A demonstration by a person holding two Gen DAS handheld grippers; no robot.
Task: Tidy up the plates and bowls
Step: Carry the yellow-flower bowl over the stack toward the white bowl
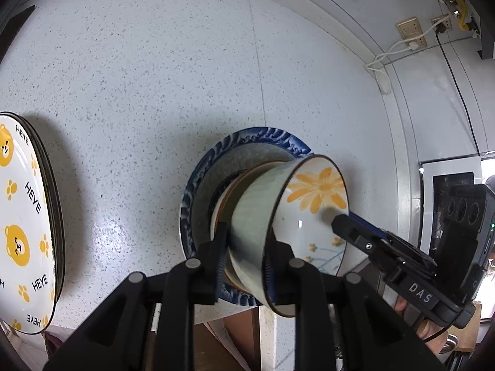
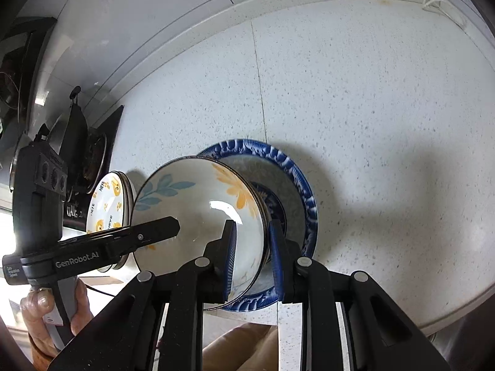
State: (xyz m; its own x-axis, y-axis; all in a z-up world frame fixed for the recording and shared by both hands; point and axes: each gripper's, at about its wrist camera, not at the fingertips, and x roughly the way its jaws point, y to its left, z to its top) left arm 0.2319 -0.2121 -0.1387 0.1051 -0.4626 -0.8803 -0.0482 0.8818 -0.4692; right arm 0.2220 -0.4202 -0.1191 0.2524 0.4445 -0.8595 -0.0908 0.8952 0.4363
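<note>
Gripping opposite rims of the flowered bowl (image 1: 309,216), both grippers' jaws hide part of the blue plate (image 2: 297,185) beneath it.

One flower bowl (image 1: 309,204) sits on one blue plate (image 1: 266,137). One stack of bear plates (image 1: 21,216) at nine o'clock. Two tongs.

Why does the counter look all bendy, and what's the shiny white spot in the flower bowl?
Left wrist view: the fisheye lens bends the counter's edges. Right wrist view: the spot is light glaring off the flower bowl's glossy inside, and soft grey shadows fall on the counter beside the blue plate.
</note>
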